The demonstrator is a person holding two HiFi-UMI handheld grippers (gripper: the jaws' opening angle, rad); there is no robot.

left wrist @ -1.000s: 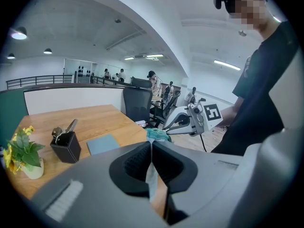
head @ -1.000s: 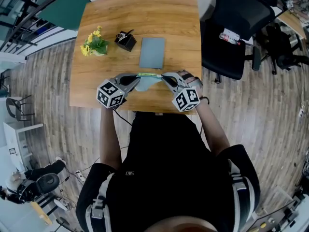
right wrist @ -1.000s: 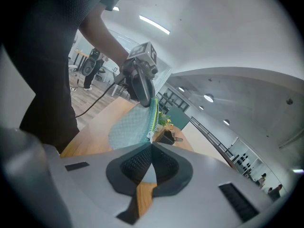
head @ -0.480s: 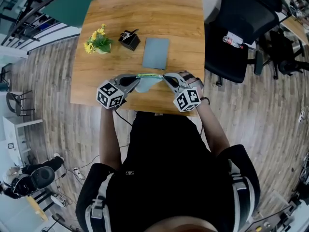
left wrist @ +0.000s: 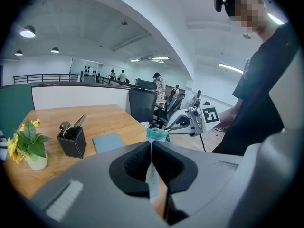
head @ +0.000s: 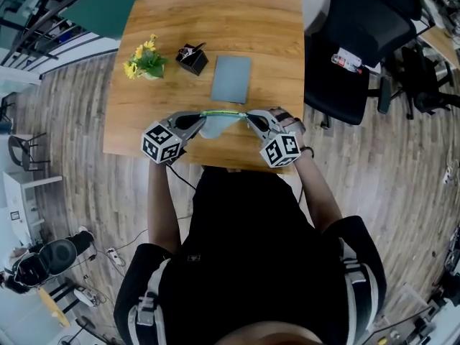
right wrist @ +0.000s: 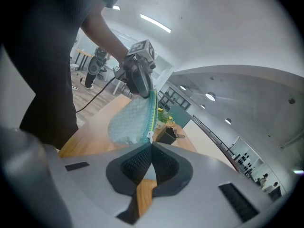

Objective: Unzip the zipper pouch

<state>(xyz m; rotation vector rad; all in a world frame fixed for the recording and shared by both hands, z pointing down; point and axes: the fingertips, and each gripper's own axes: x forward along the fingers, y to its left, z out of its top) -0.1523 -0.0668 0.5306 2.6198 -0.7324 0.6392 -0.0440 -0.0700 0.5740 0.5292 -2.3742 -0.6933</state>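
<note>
A pale teal zipper pouch (head: 220,123) with a green zipper (head: 223,112) hangs stretched between my two grippers, above the near edge of the wooden table (head: 215,20). My left gripper (head: 202,117) is shut on the pouch's left end; in the left gripper view the fabric (left wrist: 152,175) is pinched between the jaws. My right gripper (head: 248,115) is shut at the other end, on the small zipper pull (right wrist: 150,137). In the right gripper view the pouch (right wrist: 129,121) sags below the taut zipper (right wrist: 153,107), with the left gripper (right wrist: 138,76) at its far end.
On the table behind the pouch lie a grey-blue pad (head: 231,78), a black pen holder (head: 191,60) and a small pot of yellow flowers (head: 144,62). A black office chair (head: 345,49) stands to the table's right. The person's body is close to the near edge.
Both grippers hold the pouch as before, stretched between them. Only the head view has shifted a little.
</note>
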